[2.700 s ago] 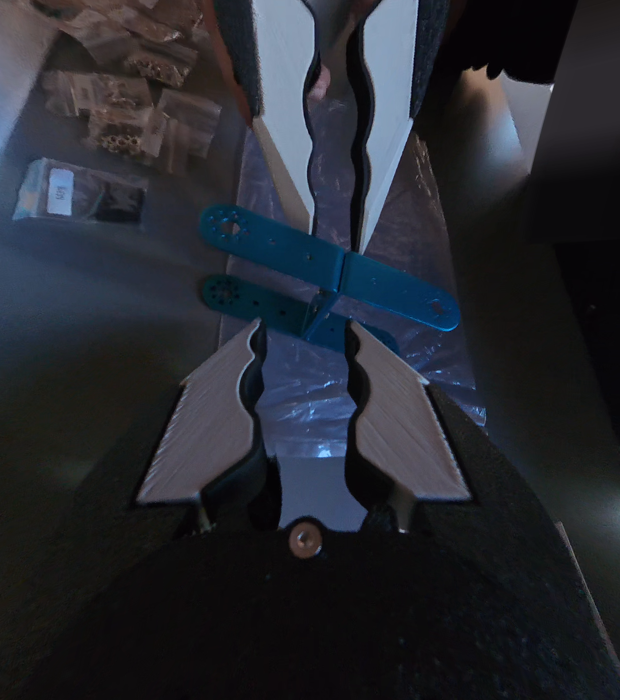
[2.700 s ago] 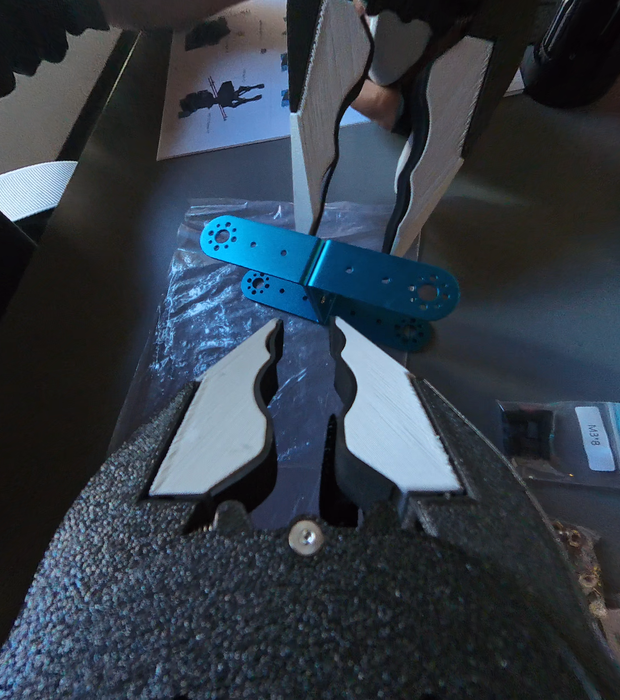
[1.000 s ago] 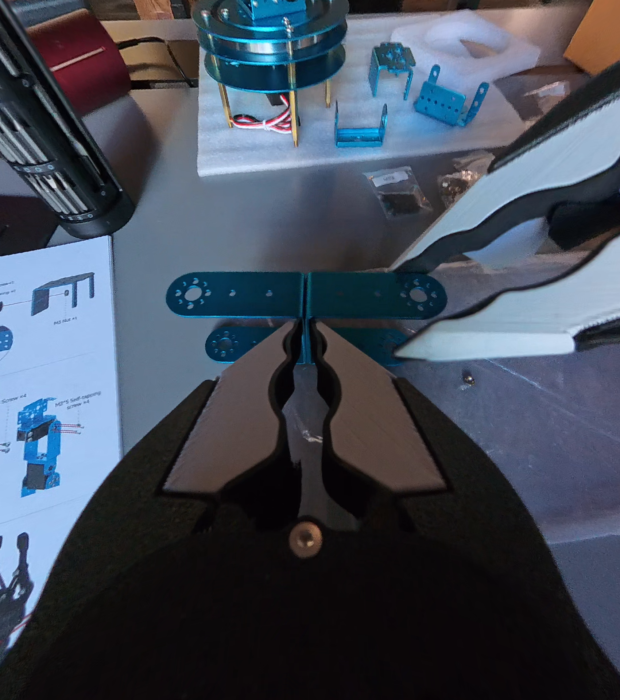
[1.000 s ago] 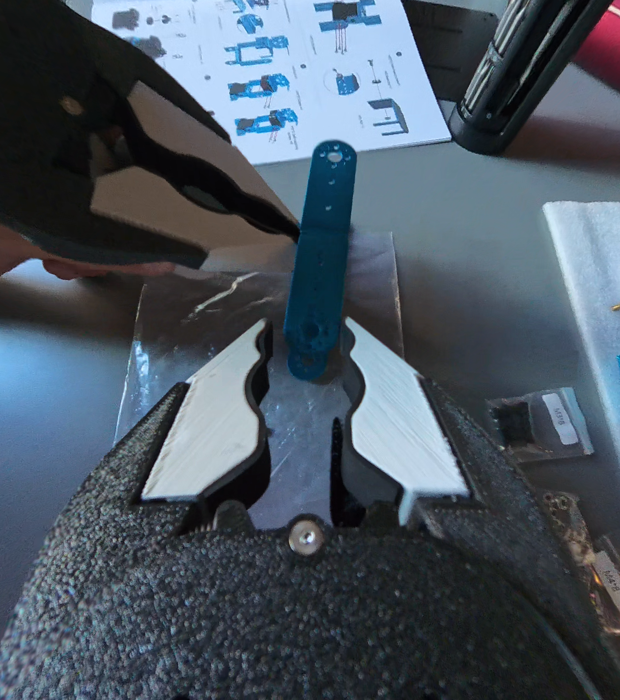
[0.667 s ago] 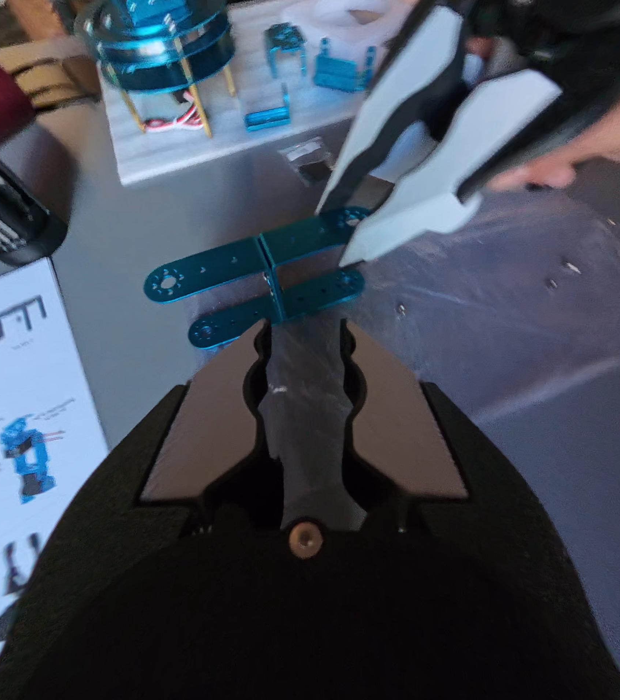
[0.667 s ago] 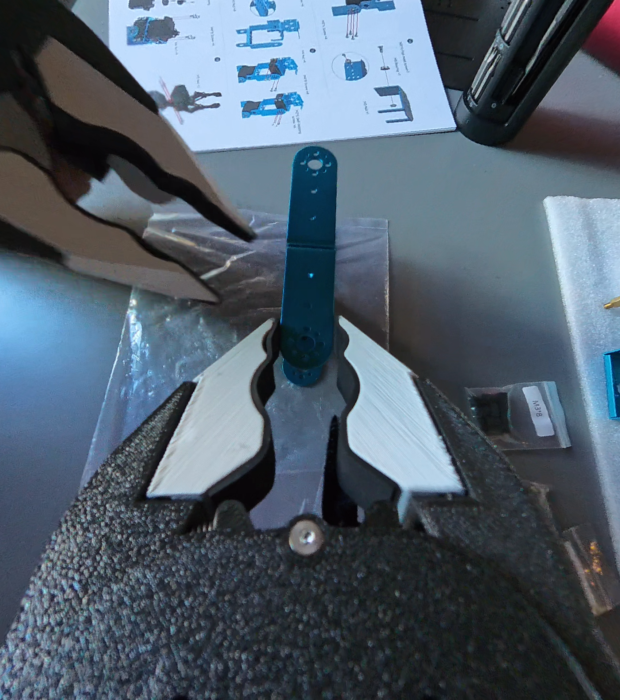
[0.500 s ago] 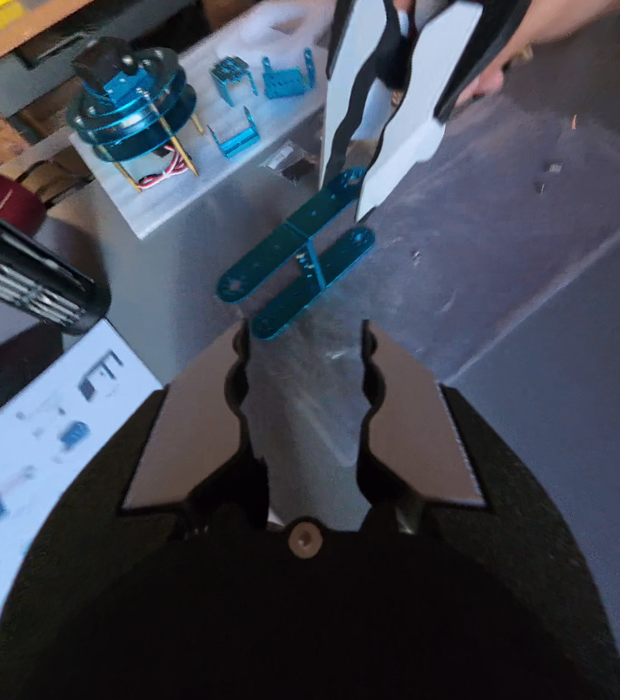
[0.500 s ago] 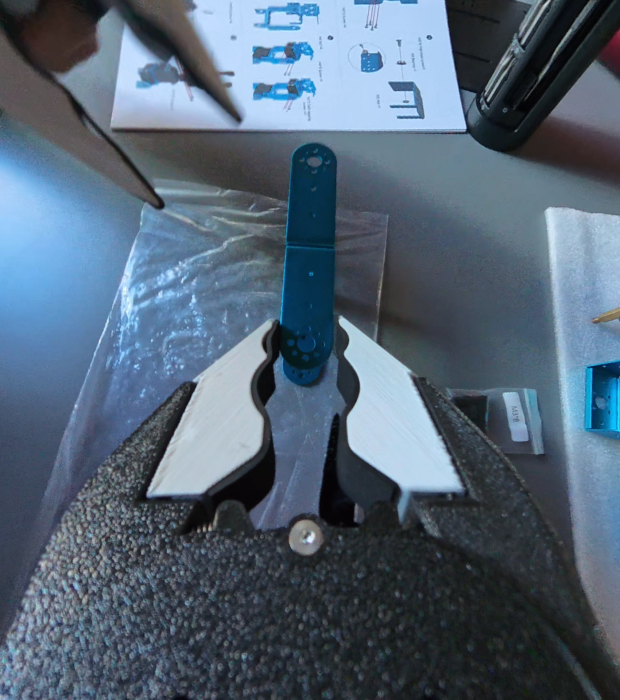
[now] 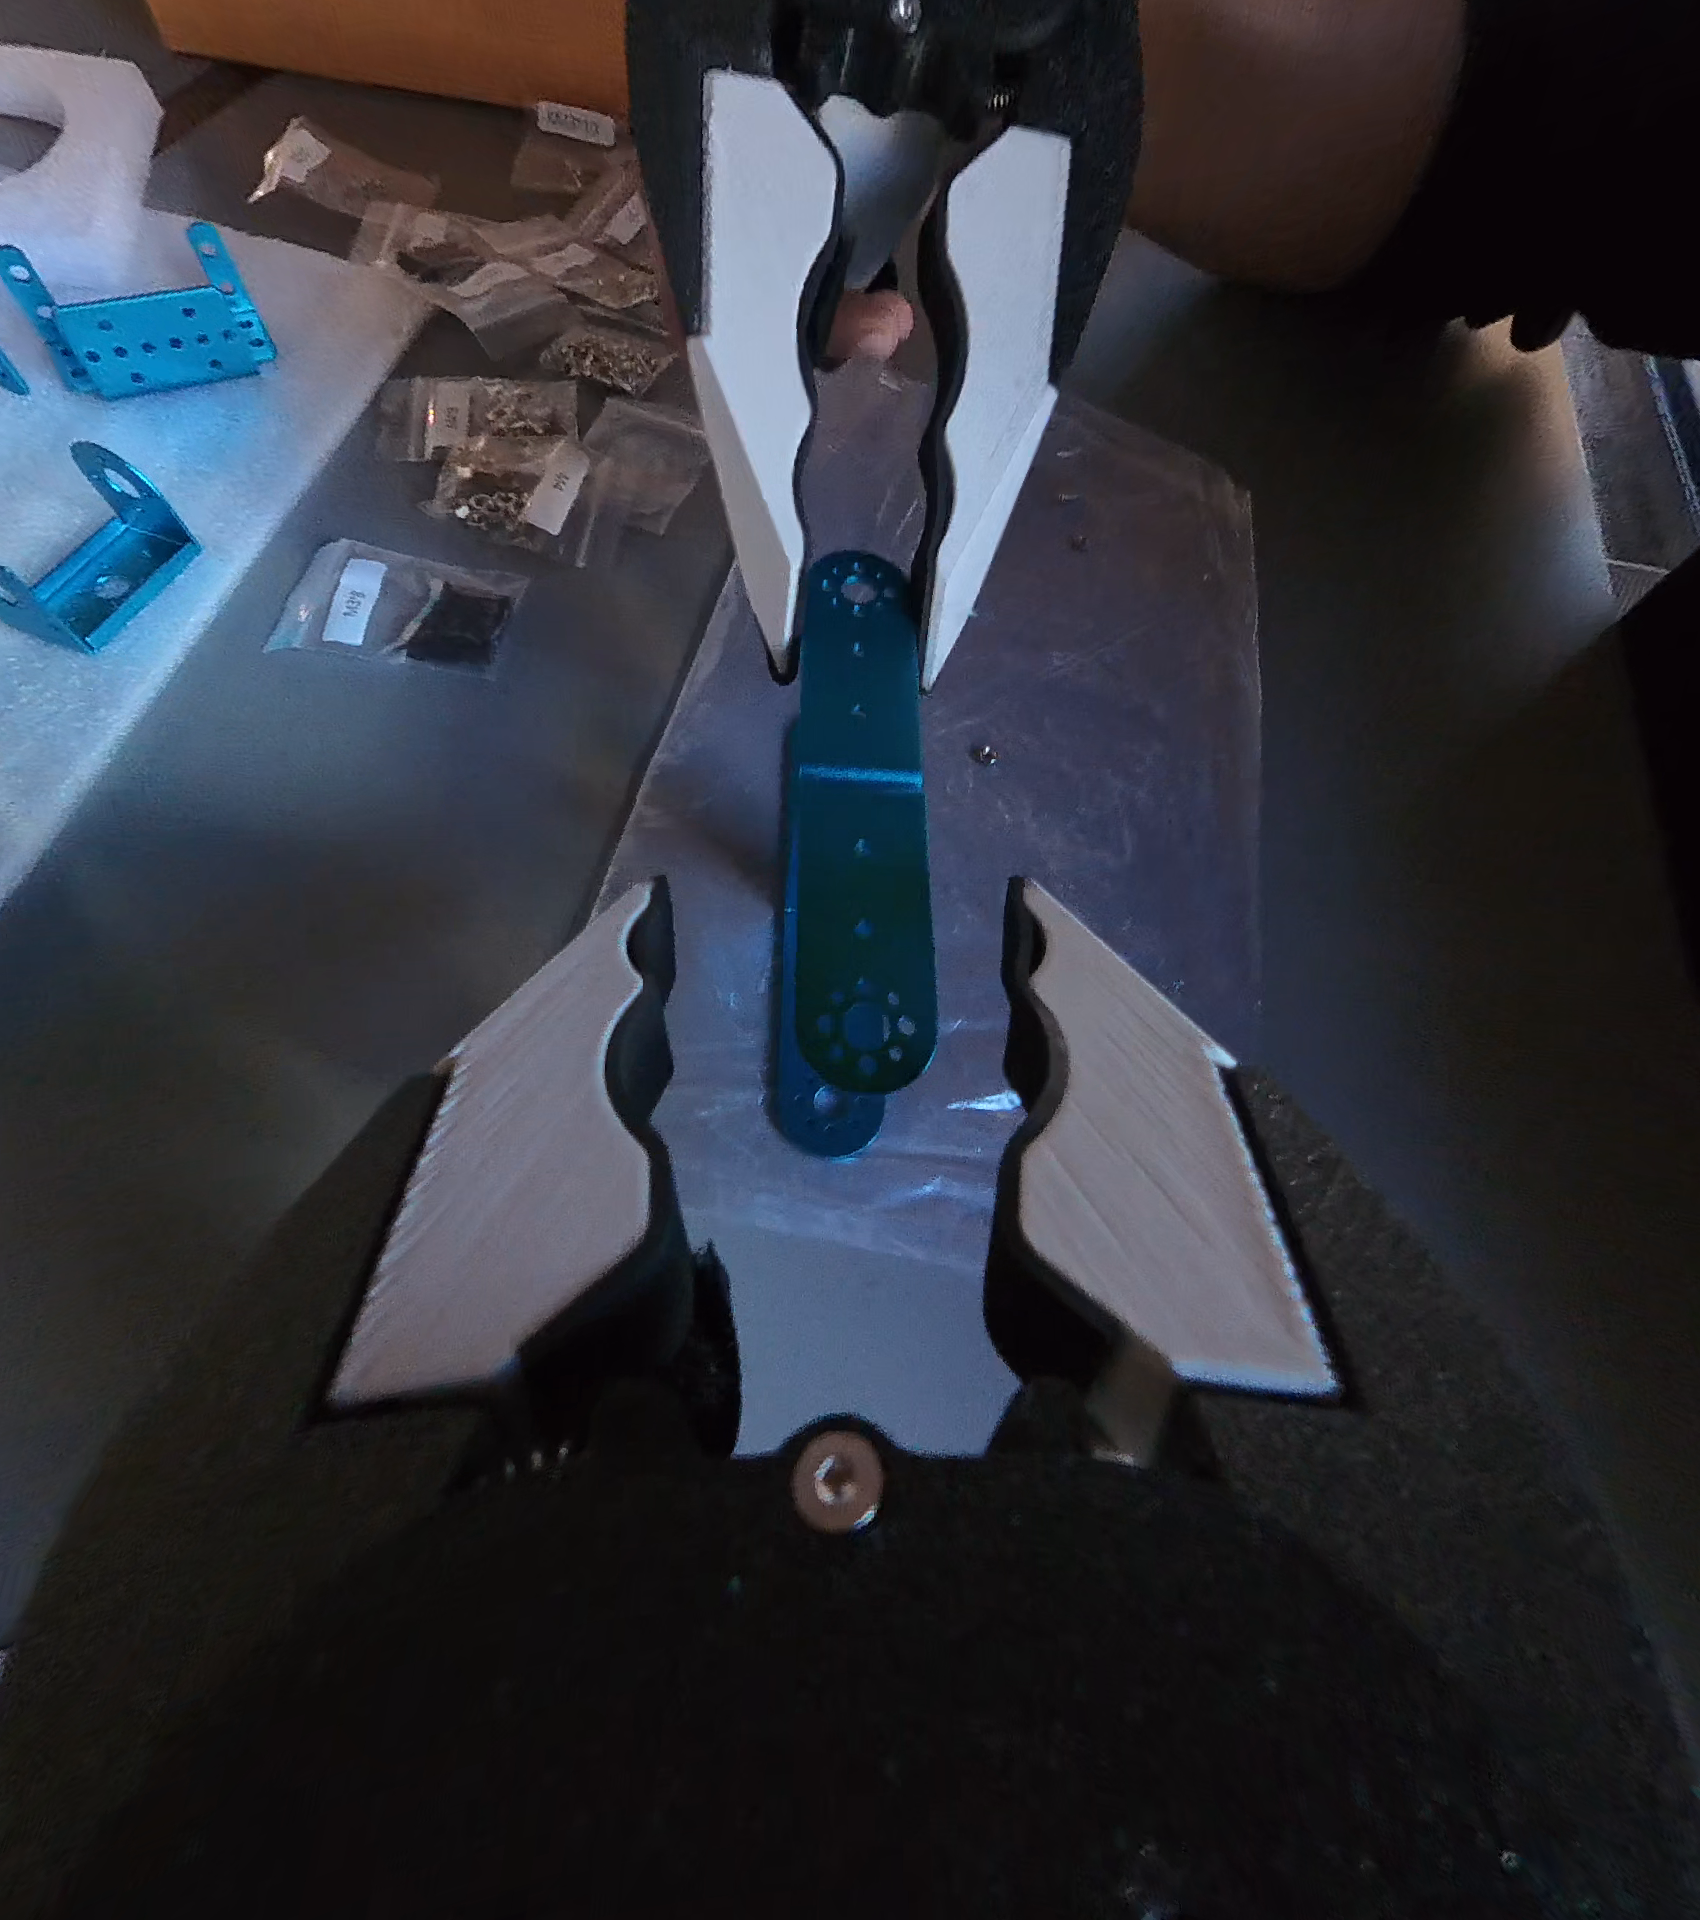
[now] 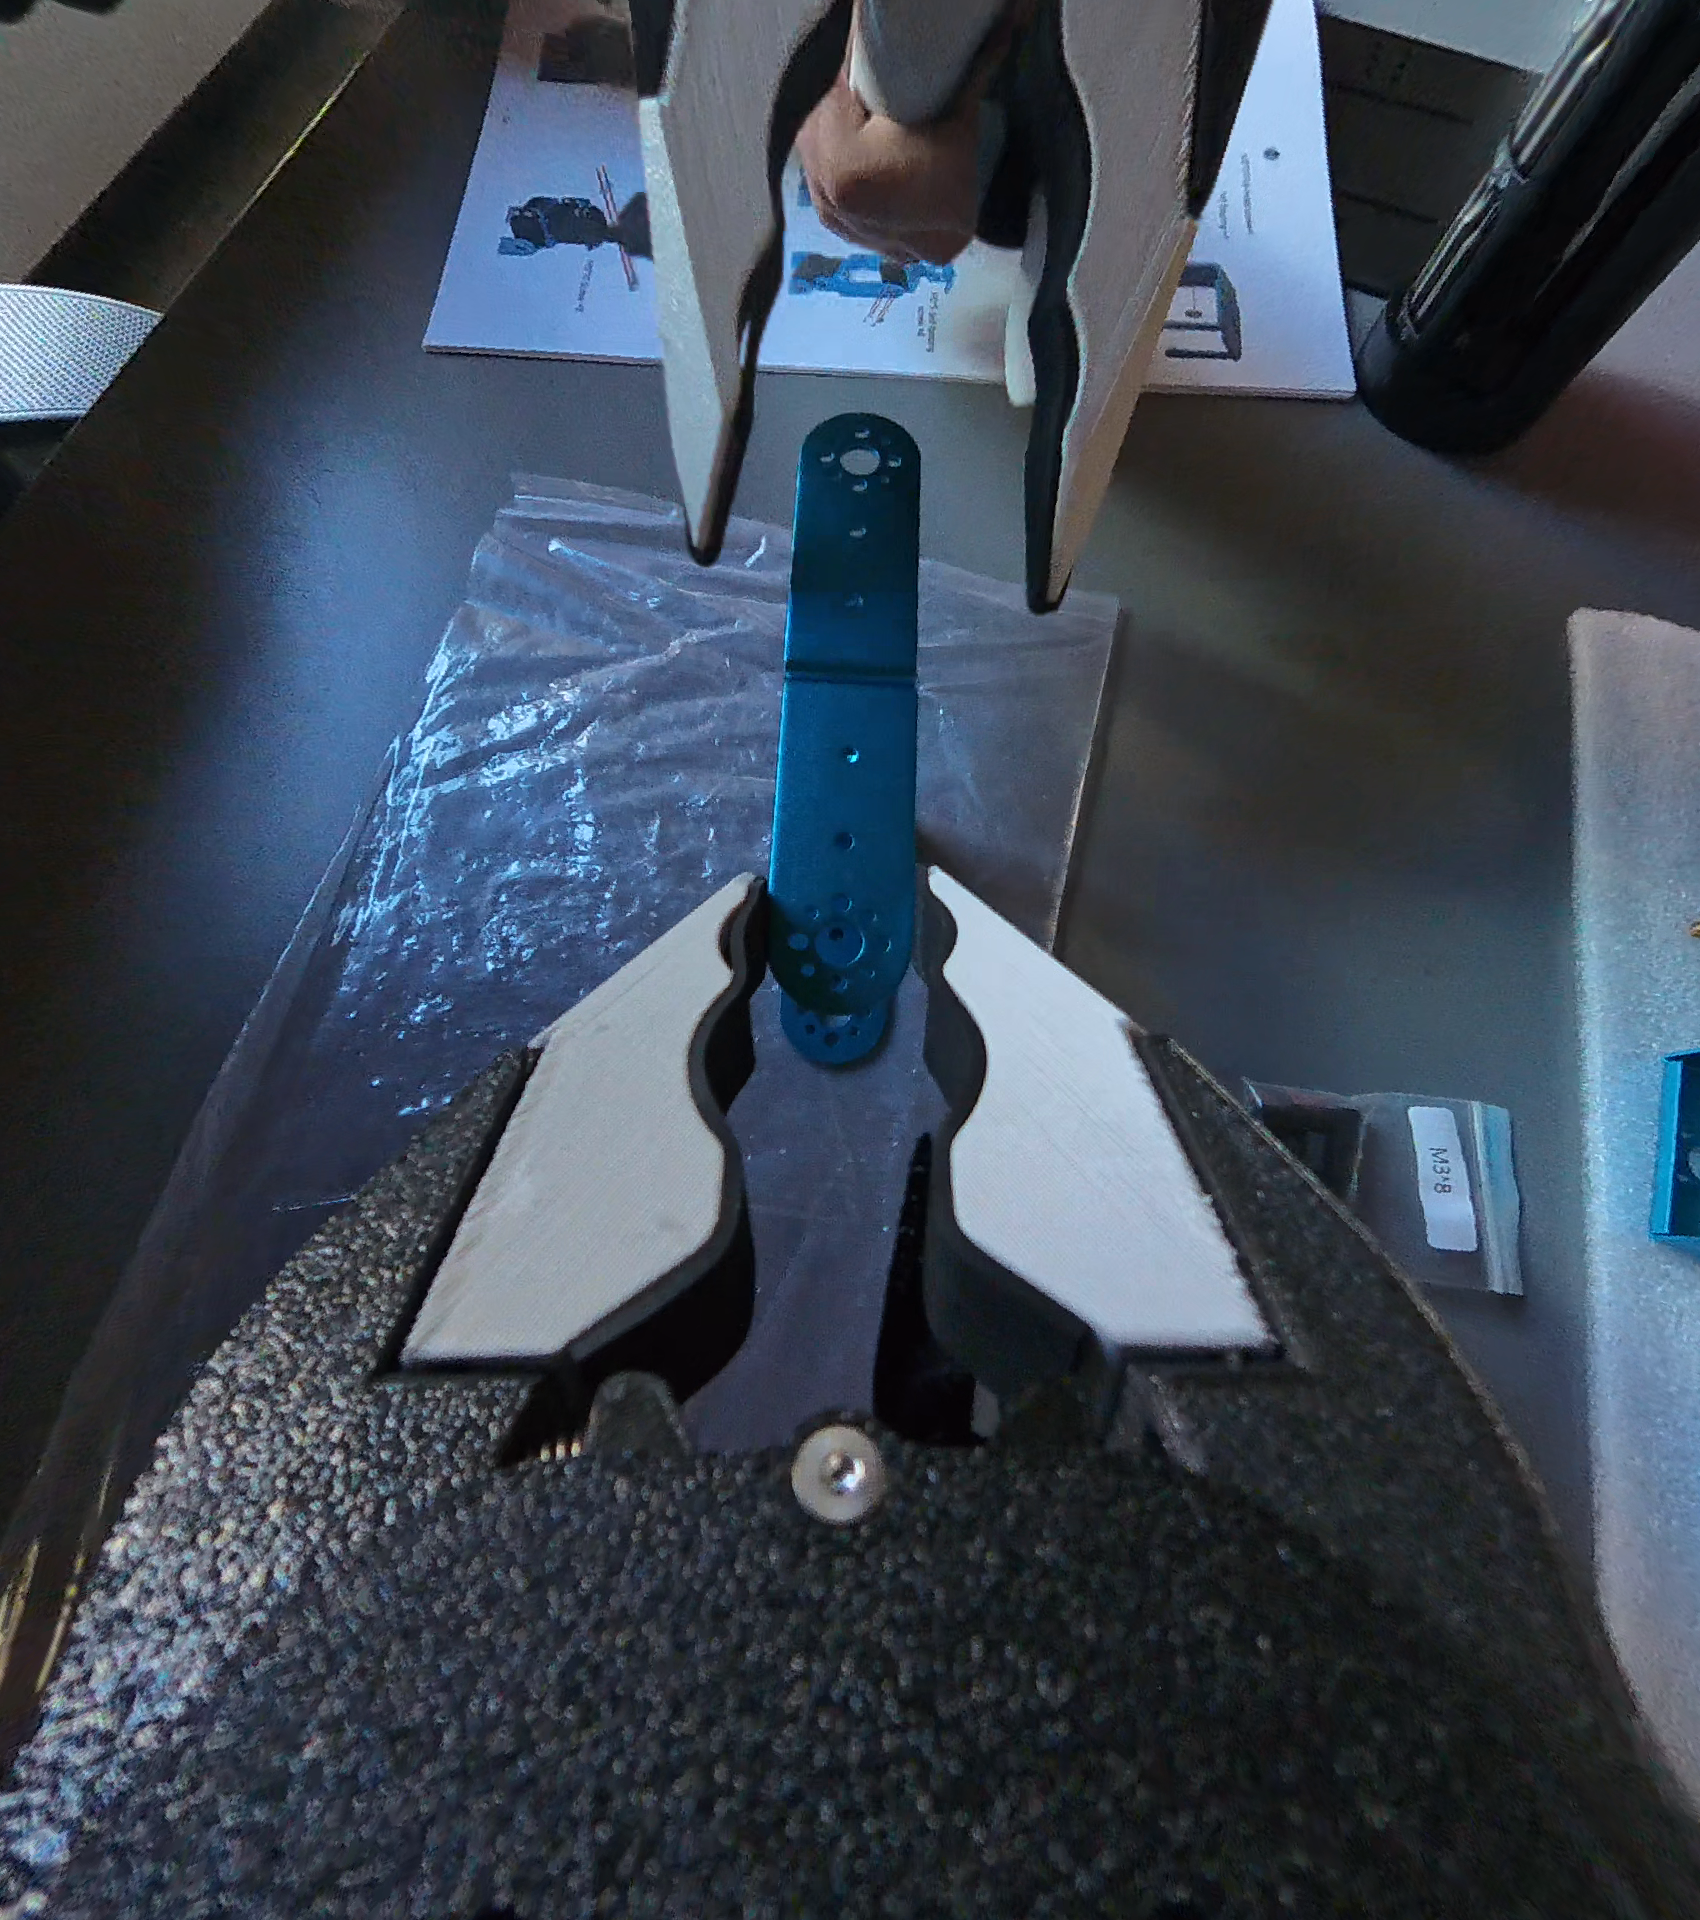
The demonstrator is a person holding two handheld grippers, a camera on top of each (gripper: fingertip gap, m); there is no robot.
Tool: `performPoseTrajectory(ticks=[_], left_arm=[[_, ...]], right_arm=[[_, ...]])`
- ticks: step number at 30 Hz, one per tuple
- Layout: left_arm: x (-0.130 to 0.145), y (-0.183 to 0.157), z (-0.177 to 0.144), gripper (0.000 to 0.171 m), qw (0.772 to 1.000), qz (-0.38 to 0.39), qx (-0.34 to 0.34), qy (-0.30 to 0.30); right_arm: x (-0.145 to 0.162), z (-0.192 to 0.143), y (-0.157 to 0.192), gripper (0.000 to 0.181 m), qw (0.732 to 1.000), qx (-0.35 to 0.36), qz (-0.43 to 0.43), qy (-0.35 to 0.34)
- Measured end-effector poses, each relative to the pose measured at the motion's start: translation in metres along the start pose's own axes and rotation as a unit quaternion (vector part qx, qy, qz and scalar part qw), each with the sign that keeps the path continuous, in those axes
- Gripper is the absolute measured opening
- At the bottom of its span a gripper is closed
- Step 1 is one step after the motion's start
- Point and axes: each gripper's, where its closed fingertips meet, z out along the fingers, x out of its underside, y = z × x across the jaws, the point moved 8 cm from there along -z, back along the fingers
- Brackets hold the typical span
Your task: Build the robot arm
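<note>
My left gripper (image 9: 835, 894) has a black body with a fine pebbled finish. Its two fingers (image 9: 534, 1174) are flat white plates showing fine ridged lines, each tapering to a point, with a wavy black pad along the inner edge. One silver round-headed screw (image 9: 835, 1491) sits on the centre line behind the fingers.

My right gripper (image 10: 844, 888) is the same pattern: a coarser-looking black speckled body, white tapered fingers (image 10: 1085, 1174) with wavy black inner pads, and one silver screw (image 10: 842, 1478) at the centre.

Seen from the left wrist view, a white handle (image 9: 872, 197) shows behind the right gripper's fingers. A black sleeve (image 9: 1635, 156) covers my right arm.
</note>
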Motion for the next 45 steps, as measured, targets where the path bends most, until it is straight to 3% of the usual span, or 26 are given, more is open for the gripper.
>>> performPoseTrajectory(ticks=[2,6,9,12,14,16,20,26,38,45], left_arm=[[0.007,0.002,0.001,0.062,1.000,0.007,-0.005,0.010],[0.018,0.004,-0.010,0.061,0.999,0.022,-0.034,0.015],[0.028,0.005,-0.017,0.052,0.998,0.033,-0.044,0.016],[0.024,0.001,-0.013,0.050,0.999,0.037,-0.026,-0.001],[0.024,-0.002,-0.010,0.043,0.999,0.038,-0.016,0.003],[0.023,-0.002,-0.007,0.026,0.998,0.055,-0.028,-0.004],[0.023,-0.003,-0.005,0.026,0.997,0.066,-0.028,-0.007],[0.023,0.001,-0.006,0.026,0.998,0.054,-0.033,-0.009],[0.029,-0.003,0.006,0.026,0.989,0.114,-0.083,0.050],[0.030,-0.010,0.009,0.028,0.990,0.108,-0.064,0.069]], right_arm=[[-0.001,-0.001,0.000,0.027,1.000,0.013,0.000,0.003],[-0.004,-0.018,0.001,0.044,0.998,0.054,0.010,-0.018],[0.001,-0.045,0.004,0.036,0.992,0.115,0.026,-0.032],[0.020,-0.055,0.017,0.031,0.992,0.084,0.086,-0.020],[0.032,-0.051,0.033,0.030,0.991,0.038,0.123,-0.025],[0.037,-0.041,0.045,0.027,0.991,0.035,0.131,-0.021],[0.034,-0.016,0.050,0.027,0.991,0.069,0.111,0.010],[0.032,0.010,0.050,0.023,0.993,0.033,0.085,0.079],[0.017,0.017,0.061,0.015,0.984,0.076,0.012,0.160],[0.004,0.010,0.067,0.011,0.968,0.078,-0.037,0.235]])
